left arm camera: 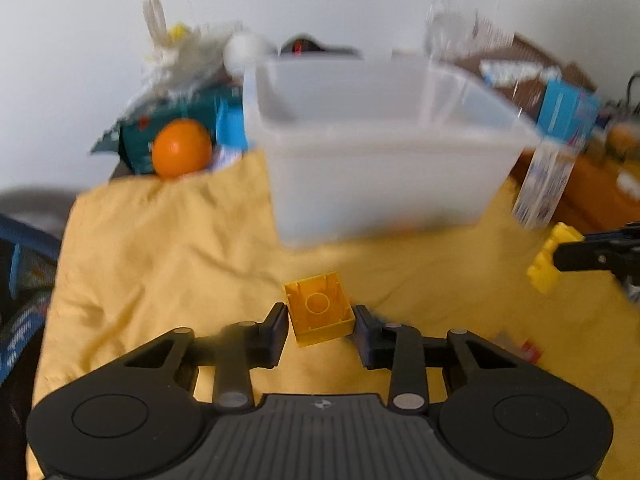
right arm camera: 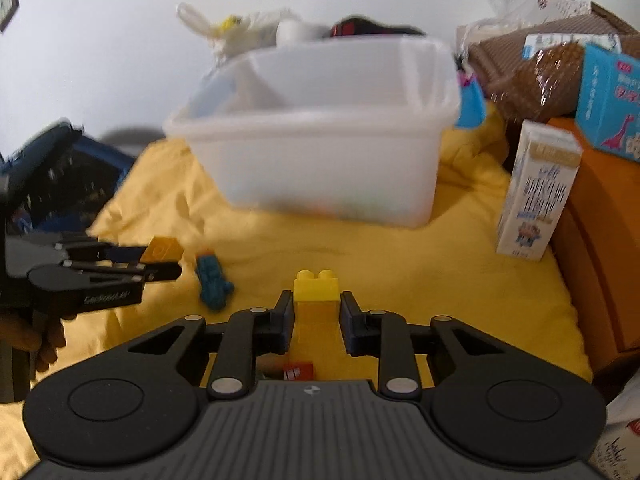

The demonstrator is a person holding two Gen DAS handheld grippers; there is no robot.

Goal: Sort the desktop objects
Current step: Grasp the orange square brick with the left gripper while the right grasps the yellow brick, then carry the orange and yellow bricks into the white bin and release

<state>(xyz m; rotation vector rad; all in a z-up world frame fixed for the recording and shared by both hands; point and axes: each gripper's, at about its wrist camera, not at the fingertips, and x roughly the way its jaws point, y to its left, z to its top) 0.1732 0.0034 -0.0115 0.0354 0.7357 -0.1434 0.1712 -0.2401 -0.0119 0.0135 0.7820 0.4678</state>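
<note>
Both hands are loaded and the translucent white plastic tub (left arm camera: 384,152) sits dead ahead of each of them, so what matters now is the way forward and up over that near rim. The left gripper (left arm camera: 321,322) has its black pads pressed against the two side walls of a small orange-yellow hollow building brick (left arm camera: 320,309), open underside turned up toward the camera, the brick slightly skewed between the jaws; it looks clamped, clear of the crumpled yellow cloth (left arm camera: 160,248). The right gripper (right arm camera: 316,314) is closed on a taller yellow studded plastic brick (right arm camera: 316,292), two studs poking out past the fingertips, its long axis running forward along the fingers. From the right wrist view the tub stands well ahead and a touch left; from the left wrist view it is just ahead and a touch right, so the left hand looks nearer. A teal toy figure (right arm camera: 214,282) lies on the cloth between the two grippers, and a white milk carton (right arm camera: 532,196) stands right of the tub
</note>
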